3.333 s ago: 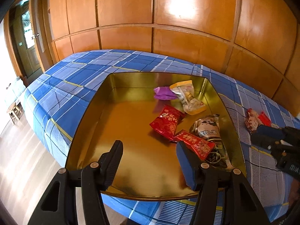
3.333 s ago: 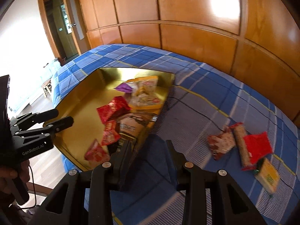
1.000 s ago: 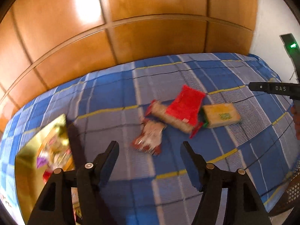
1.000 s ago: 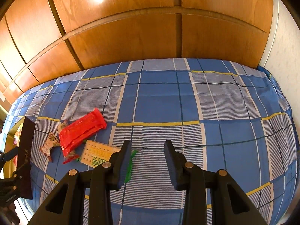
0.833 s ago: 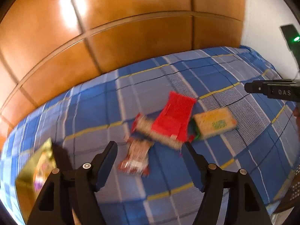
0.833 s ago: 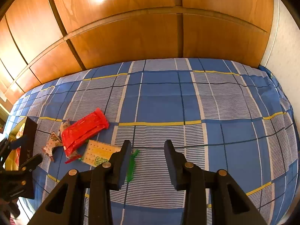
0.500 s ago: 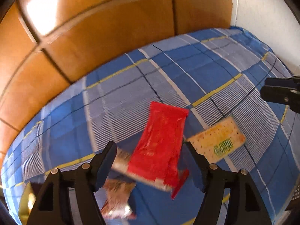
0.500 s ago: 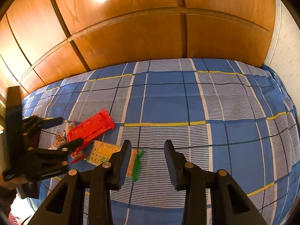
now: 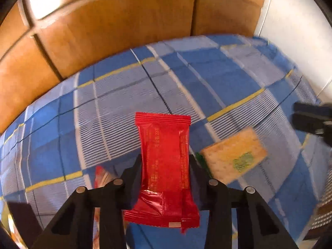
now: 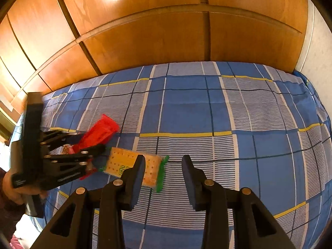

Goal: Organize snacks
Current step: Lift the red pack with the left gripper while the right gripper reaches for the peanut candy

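Black plastic fingers of the left gripper (image 9: 165, 170) are closing on a glossy red foil snack packet (image 9: 165, 166), which stands upright between them with both pads against its sides; its crimped top edge rises above the fingertips. Small white print runs down the packet's back seam, too fine to read. Half hidden behind the left finger lies a red-and-white wrapped snack (image 9: 102, 175). Just right of the gripper, flat on the cloth, is a clear-wrapped rectangular yellow cracker with green ends (image 9: 233, 155); green lettering on it is blurred. Everything rests on a blue, white and yellow checked bedspread (image 9: 124, 108).

From the right wrist view, the right gripper (image 10: 162, 173) hovers with its jaws a little apart and nothing between them, its left finger overlapping the cracker's near corner (image 10: 126, 164). A hand (image 10: 12, 188) at the left edge carries the left gripper. Orange-brown wooden wall panels (image 10: 145, 37) stand behind the bed.
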`<action>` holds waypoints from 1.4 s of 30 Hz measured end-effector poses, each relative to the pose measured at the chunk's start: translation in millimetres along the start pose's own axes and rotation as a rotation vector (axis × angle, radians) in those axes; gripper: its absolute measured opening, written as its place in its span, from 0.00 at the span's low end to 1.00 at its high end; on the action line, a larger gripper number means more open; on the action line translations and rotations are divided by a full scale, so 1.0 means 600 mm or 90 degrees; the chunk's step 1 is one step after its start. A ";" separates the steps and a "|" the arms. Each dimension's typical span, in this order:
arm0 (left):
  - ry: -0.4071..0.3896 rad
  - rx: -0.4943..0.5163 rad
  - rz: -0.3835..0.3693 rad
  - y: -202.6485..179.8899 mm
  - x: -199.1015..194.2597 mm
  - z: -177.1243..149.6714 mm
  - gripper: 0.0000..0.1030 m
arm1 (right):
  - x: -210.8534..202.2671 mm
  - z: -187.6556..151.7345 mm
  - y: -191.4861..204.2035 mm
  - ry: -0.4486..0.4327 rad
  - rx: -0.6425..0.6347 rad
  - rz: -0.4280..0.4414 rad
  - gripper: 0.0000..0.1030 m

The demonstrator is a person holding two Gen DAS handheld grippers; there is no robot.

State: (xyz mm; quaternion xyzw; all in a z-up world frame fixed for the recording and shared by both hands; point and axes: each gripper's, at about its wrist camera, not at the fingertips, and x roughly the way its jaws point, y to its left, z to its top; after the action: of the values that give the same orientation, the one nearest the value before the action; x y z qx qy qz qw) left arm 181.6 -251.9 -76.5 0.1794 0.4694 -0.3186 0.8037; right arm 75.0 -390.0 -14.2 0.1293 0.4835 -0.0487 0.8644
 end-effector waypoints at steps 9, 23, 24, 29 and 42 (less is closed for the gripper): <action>-0.068 -0.037 -0.007 -0.017 -0.135 -0.131 0.39 | 0.010 -0.008 0.014 0.015 -0.022 0.011 0.36; -0.014 0.004 0.023 -0.066 -0.143 -0.335 0.39 | 0.031 -0.059 0.139 0.058 -0.186 0.157 0.35; -0.018 0.003 0.022 -0.064 -0.145 -0.338 0.39 | 0.035 -0.062 0.148 0.070 -0.182 0.175 0.35; -0.035 -0.012 0.019 -0.056 -0.146 -0.342 0.39 | 0.066 -0.063 0.204 0.130 -0.105 0.294 0.37; -0.065 -0.029 0.005 -0.049 -0.156 -0.363 0.39 | 0.186 -0.025 0.320 0.164 -0.015 0.195 0.23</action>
State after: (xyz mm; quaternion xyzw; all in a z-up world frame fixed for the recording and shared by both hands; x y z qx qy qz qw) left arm -11.2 -113.5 -102.5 0.1466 0.4340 -0.3135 0.8318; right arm 161.8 -197.0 -82.7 0.1960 0.5651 0.1059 0.7943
